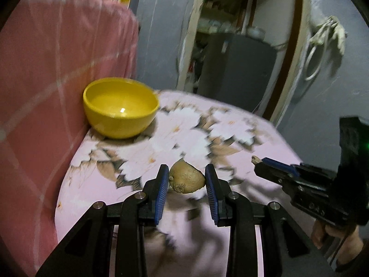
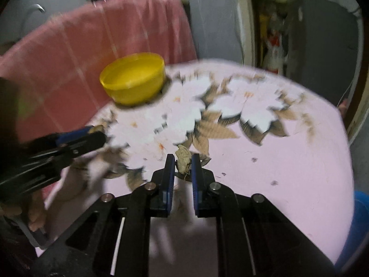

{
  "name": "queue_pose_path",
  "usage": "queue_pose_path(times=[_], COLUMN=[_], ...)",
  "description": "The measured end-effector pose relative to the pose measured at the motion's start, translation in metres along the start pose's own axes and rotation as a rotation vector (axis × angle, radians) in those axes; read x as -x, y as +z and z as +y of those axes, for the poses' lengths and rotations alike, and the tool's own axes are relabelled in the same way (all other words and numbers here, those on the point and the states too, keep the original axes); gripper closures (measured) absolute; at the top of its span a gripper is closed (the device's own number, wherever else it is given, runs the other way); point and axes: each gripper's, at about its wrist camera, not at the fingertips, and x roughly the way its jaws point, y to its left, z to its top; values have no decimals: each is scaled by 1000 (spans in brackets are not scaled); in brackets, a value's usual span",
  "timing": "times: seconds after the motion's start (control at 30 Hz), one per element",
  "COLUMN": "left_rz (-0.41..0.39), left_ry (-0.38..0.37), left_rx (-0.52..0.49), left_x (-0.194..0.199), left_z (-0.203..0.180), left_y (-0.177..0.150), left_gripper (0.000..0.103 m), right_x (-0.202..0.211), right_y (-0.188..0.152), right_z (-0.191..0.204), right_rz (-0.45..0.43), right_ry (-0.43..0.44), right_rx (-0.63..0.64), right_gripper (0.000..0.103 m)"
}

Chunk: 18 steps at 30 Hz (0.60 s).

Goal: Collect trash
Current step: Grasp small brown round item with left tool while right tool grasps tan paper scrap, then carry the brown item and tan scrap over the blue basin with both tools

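A brown, potato-like lump of trash (image 1: 187, 181) sits between the blue pads of my left gripper (image 1: 186, 169), which is shut on it just above the floral tablecloth (image 1: 230, 124). In the right wrist view, my right gripper (image 2: 182, 158) is shut on a small crumpled brown scrap (image 2: 183, 155). Its tip (image 1: 261, 161) also shows in the left wrist view at the right, with a bit of the scrap (image 1: 255, 159) poking out. The left gripper (image 2: 96, 133) enters the right wrist view from the left. A yellow bowl (image 1: 121, 108) (image 2: 133, 80) stands at the back left of the table and looks hollow inside.
A pink checked cloth (image 1: 57, 80) hangs over something tall right behind the bowl. Small dark crumbs (image 2: 253, 160) lie on the pink tablecloth (image 2: 288, 173). A blue object (image 2: 359, 226) sits past the table's right edge. A doorway with a grey appliance (image 1: 235, 69) lies beyond.
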Motion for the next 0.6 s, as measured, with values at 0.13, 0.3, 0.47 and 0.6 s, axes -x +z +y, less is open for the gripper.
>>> queue_pose_path(times=[0.13,0.3,0.47,0.6], left_rz=[-86,-211,-321,-375], left_ry=[-53,-115,-159,-194], left_rx=[3,-12,-55,-100], left_x=[20,50,76,91], left_z=[-24,-60,-100,-131], left_y=[5,12,17,17], left_gripper=[75,75,75,75], right_x=[51,114,172,206], right_y=[-6,-8,-15,-22], right_z=[6,13,9,4], right_rz=[-159,-323,-443,-509], right_ry=[-29,-92,-161,-231], right_rx=[21,41,40,50], right_gripper=[68,68,67,66])
